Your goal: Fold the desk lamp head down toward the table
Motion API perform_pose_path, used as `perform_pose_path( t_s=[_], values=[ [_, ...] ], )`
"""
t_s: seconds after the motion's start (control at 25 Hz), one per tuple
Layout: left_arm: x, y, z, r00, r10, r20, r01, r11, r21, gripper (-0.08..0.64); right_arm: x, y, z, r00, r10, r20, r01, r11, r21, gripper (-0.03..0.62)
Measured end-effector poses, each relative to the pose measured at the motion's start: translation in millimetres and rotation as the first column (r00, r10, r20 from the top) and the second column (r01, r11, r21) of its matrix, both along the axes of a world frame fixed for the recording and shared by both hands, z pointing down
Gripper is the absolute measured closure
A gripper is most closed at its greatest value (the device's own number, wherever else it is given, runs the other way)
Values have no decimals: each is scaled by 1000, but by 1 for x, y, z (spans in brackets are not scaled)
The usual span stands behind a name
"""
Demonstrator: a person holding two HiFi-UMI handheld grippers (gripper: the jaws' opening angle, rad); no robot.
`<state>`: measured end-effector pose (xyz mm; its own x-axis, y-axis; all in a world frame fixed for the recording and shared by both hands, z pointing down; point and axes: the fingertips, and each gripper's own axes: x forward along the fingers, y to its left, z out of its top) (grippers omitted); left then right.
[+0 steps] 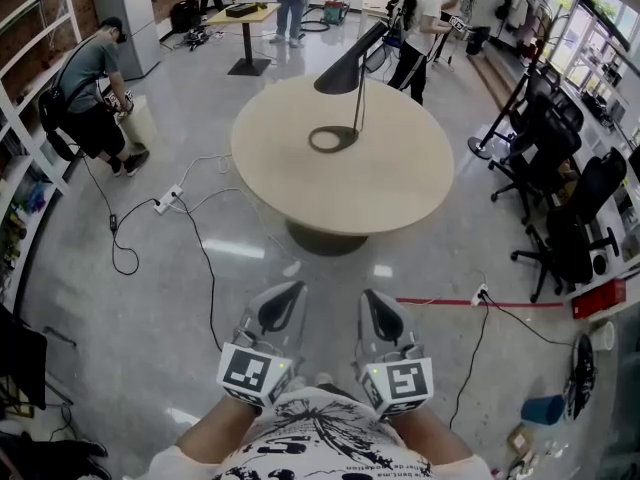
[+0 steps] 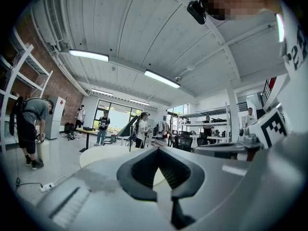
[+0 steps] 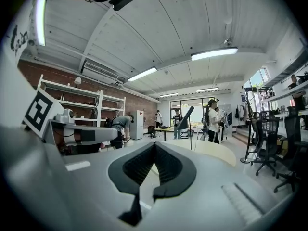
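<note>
A black desk lamp (image 1: 345, 68) stands on the round beige table (image 1: 400, 183), its cone head raised and tilted on a thin stem above a ring base (image 1: 333, 139). Both grippers hang close to my body, well short of the table. My left gripper (image 1: 293, 288) and my right gripper (image 1: 370, 296) are shut, with nothing between the jaws. The left gripper view has its gripper (image 2: 156, 149) in front of the table (image 2: 103, 155) and the distant lamp (image 2: 127, 127). The right gripper view looks past its gripper (image 3: 155, 144) to the lamp (image 3: 184, 118) and the table (image 3: 214, 153).
A power strip and cables (image 1: 167, 200) lie on the floor left of the table. Black office chairs (image 1: 560, 198) stand at the right, beside a red tape line (image 1: 480, 303). Shelves (image 1: 25, 118) line the left wall. Several people stand around, one bent over at the left (image 1: 90, 98).
</note>
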<state>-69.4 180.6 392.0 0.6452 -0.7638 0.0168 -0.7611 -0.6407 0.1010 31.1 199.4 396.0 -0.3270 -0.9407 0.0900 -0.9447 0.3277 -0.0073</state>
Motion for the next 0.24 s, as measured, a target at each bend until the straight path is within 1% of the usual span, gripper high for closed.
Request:
perform_pose_path(
  t_s=[0.24],
  values=[
    [-1, 0, -3, 1000, -12, -6, 12, 1000, -2, 558, 2, -1, -1, 1000, 2, 3, -2, 1000, -4, 584]
  ],
)
